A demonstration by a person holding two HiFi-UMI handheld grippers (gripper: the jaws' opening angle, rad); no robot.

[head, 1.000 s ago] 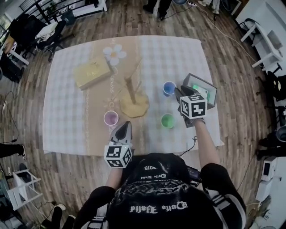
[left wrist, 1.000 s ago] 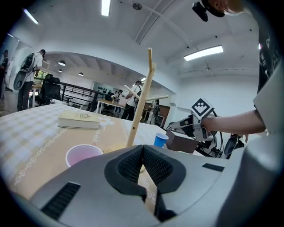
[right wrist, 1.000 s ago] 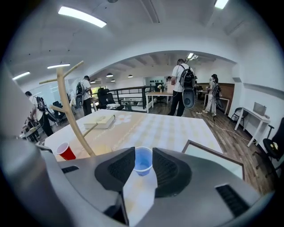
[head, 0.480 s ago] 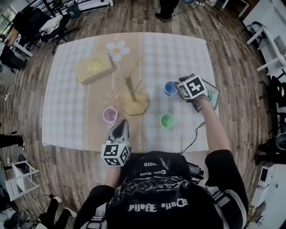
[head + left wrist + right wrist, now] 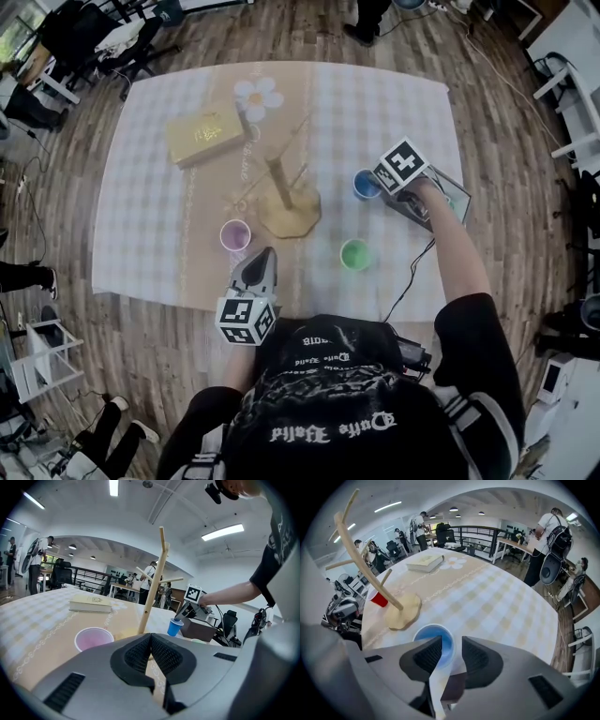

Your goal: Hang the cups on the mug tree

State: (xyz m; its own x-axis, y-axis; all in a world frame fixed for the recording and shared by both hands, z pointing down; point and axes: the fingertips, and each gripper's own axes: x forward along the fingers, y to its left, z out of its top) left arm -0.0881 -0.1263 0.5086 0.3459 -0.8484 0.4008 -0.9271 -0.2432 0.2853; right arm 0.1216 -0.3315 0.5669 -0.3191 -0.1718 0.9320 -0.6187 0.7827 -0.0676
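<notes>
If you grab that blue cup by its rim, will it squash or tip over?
Probably light: the blue cup is small, thin-walled and looks empty. Its rim would likely flex under a pinch. Standing upright, narrower at the base, it might tip if nudged.

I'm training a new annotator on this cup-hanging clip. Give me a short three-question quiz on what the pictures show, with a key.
1. How many cups stand on the table?
2. True or false: a cup already hangs on the mug tree.
3. Fill in: the open right gripper is poised above the ___ cup.
Key: 1. three: pink cup, green cup, blue cup. 2. false. 3. blue.
</notes>
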